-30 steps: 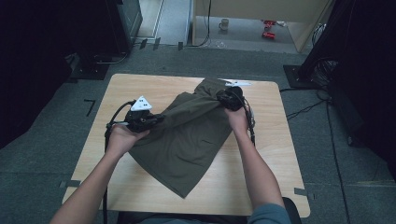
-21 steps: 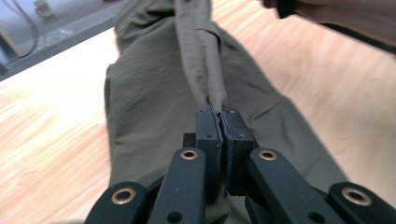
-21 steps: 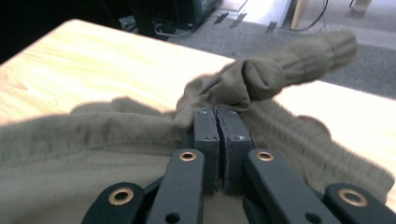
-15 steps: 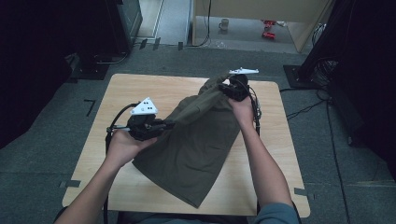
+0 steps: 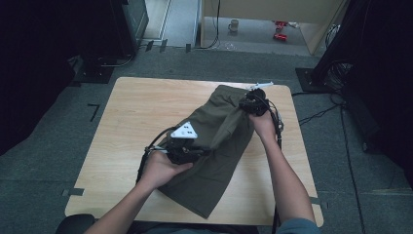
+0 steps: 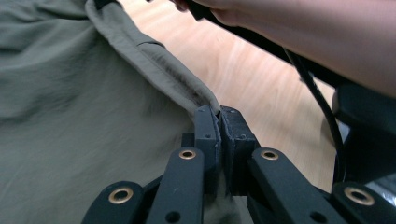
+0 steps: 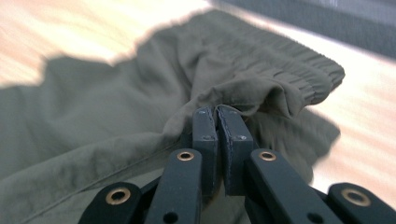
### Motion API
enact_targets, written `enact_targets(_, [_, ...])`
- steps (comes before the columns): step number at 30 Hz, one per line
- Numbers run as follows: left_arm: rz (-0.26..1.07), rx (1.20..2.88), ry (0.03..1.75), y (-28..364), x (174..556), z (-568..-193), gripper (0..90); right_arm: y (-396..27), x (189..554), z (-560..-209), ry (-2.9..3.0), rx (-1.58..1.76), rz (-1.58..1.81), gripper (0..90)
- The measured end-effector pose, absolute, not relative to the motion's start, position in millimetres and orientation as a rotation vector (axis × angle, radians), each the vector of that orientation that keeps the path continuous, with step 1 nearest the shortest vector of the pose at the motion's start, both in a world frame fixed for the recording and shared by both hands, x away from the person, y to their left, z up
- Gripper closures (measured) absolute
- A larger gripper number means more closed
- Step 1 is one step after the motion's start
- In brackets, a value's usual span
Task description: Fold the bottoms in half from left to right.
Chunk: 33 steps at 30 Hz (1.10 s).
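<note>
Olive-green shorts [image 5: 214, 146] lie on the right half of the wooden table [image 5: 131, 112] (elastic waistband at the far end). Left gripper [image 5: 187, 152] clamped on a hemmed edge mid-garment. Right gripper [image 5: 251, 103] clamped on bunched fabric just by the waistband, that part lifted off the tabletop.

Both grippers, left gripper [image 5: 187, 152] and right gripper [image 5: 253, 105], have black linked jaws with brass rivets, trailing black cables; a grey three-cornered plate tops each.
</note>
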<state>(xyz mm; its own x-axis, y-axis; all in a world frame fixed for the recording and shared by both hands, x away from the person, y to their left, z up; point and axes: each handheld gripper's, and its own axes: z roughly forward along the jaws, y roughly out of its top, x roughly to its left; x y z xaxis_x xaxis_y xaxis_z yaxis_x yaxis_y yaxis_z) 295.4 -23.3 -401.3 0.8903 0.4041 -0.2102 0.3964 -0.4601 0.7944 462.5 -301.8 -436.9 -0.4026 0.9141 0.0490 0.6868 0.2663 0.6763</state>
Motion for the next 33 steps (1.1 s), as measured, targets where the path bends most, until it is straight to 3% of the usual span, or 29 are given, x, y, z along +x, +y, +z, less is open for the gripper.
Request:
enact_targets(6, [-0.026, 2.151, 0.537, -44.5, 291.8, -422.6, 84.6, -314.2, 457.2, -454.8, 2.17, 1.507, 0.881, 81.3])
enact_targets(9, [-0.049, 2.157, 0.534, -46.5, 293.1, -427.4, 75.8, -318.5, 453.2, -458.9, 2.137, 1.512, 0.893, 78.4])
enact_targets(12, [-0.118, 2.147, 0.533, -43.4, 296.1, -430.5, 67.3, -332.4, 447.6, -460.8, 2.104, 1.586, 0.97, 69.8])
enact_targets(18, [-0.027, 2.132, 0.503, -29.2, 297.2, -421.8, 63.3, -343.9, 430.5, -455.9, 2.019, 1.599, 1.124, 72.4])
enact_targets(19, [-0.007, 2.125, 0.509, -23.3, 302.9, -422.2, 63.2, -343.0, 426.6, -453.2, 2.015, 1.571, 1.088, 78.8])
enact_targets(23, [0.0, 2.126, 0.529, -12.9, 315.6, -427.3, 62.8, -340.2, 419.5, -449.1, 1.988, 1.536, 1.11, 85.8])
enact_targets(33, [0.119, 2.105, 0.568, 18.0, 351.4, -434.1, 67.9, -323.8, 409.3, -447.8, 2.042, 1.487, 1.144, 83.2])
